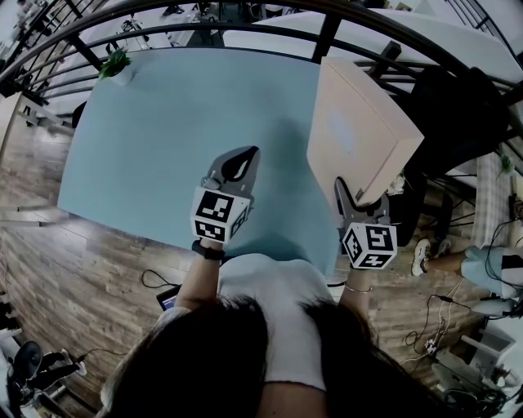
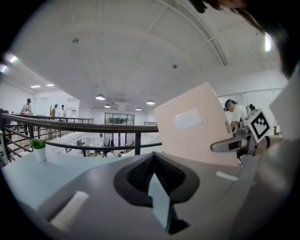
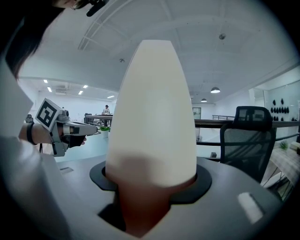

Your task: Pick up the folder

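Quickly, left to right: we saw a wooden floor [image 1: 73, 269] at the left, a small potted plant [image 1: 117, 64] on the far left corner of the light blue table [image 1: 163, 147], and a dark railing [image 1: 204, 18] curving behind the table. A black chair [image 1: 458, 106] stood past the table's right edge, and another person's legs [image 1: 458, 261] showed at the lower right. The chair sat close behind the folder [image 1: 359, 131], on its right side.

We noted the left gripper [image 1: 241, 163] over the near middle of the table, pointing away from the person and slightly down. Its jaws were pressed together with nothing between them. The wrist behind it wore a black band [image 1: 208, 250]. The right gripper [image 1: 361, 208] was at the table's near right edge, pointing the same way, well apart from the left one. Its jaws stood wide and pinched the folder's near lower edge.

We logged the folder as pale peach and flat, with a lighter rectangular label on its cover. It was raised on edge and tilted over the table's right side. Its thicker edge faced the chair. In the right gripper view it filled the gap between the jaws. We could not tell whether its bottom touched the table.
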`<state>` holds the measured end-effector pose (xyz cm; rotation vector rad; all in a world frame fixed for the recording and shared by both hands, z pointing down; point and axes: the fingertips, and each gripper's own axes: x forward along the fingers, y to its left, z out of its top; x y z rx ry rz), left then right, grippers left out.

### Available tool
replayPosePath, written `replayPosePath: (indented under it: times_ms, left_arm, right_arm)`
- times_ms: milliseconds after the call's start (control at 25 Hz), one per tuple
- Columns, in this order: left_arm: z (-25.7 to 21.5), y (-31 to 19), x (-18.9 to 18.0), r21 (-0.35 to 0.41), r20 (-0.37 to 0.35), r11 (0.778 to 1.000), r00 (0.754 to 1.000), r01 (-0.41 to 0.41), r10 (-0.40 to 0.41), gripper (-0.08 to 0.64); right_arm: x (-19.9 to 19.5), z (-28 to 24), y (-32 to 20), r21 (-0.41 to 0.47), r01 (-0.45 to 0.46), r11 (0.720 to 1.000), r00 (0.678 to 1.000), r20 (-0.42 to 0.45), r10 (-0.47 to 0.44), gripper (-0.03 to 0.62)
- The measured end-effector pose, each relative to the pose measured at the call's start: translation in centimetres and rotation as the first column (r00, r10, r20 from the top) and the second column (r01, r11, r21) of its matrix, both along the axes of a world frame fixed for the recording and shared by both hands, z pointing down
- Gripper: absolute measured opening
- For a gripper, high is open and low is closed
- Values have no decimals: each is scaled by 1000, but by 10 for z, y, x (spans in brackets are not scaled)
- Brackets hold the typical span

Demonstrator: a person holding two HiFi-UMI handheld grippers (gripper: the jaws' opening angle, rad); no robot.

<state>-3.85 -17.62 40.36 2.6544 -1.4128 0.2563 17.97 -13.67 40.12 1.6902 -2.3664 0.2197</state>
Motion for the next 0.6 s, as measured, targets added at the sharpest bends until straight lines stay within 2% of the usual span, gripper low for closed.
replayPosePath:
  times_ms: [600]
  left_arm:
    - [1,2,-6,0,7,1000,1000,5,-5,57]
  right_arm:
    - [-2,1,4,-9,-8,1000,1000,12,8,264]
